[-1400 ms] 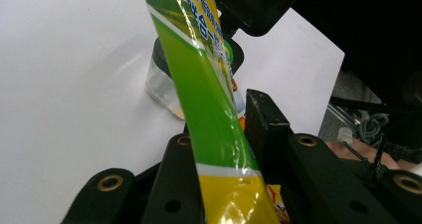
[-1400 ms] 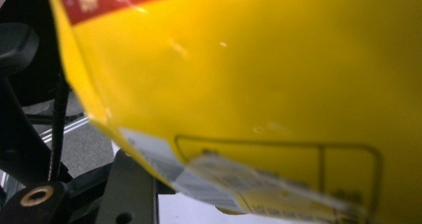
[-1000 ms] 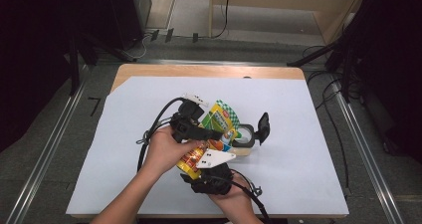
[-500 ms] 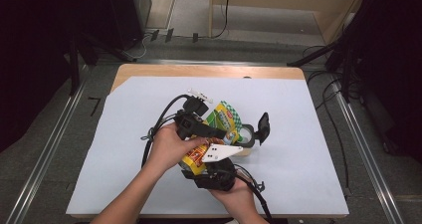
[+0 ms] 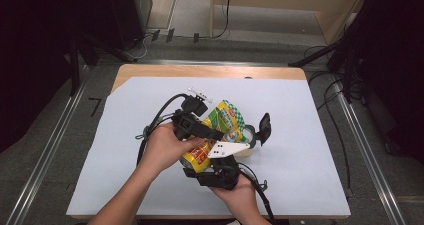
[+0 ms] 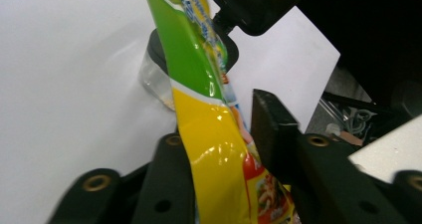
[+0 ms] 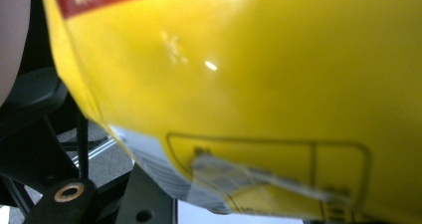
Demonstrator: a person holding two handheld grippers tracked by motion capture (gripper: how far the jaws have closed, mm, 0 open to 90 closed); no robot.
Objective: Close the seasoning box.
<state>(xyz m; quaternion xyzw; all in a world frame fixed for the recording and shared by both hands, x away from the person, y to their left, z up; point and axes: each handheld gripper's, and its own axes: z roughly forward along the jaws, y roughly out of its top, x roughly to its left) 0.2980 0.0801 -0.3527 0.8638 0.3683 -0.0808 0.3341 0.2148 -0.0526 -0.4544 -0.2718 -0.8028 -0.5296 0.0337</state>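
A yellow and green snack bag [image 5: 222, 117] is held above the white table cover [image 5: 310, 150], over a clear jar [image 5: 236, 135] whose black flip lid [image 5: 263, 127] stands open. My left gripper [image 5: 210, 135] comes in from the left. Its jaws have just been closing and now pinch the bag [image 6: 209, 154] from both sides, with the jar [image 6: 154, 79] on the table behind it. My right gripper [image 5: 210, 161], in the hand at the front edge, takes the bag's lower end. Its jaws have been closing too. The bag's yellow face [image 7: 259, 84] lies right up against the right gripper view's camera.
Black cables trail from both grippers across the cover. The wooden table edge [image 5: 210, 71] shows at the back. Metal rails [image 5: 365, 150] run along both sides, with dark equipment and cables on the floor beyond.
Both hands keep nearly the same place. The bag has shifted only slightly between the two grippers.
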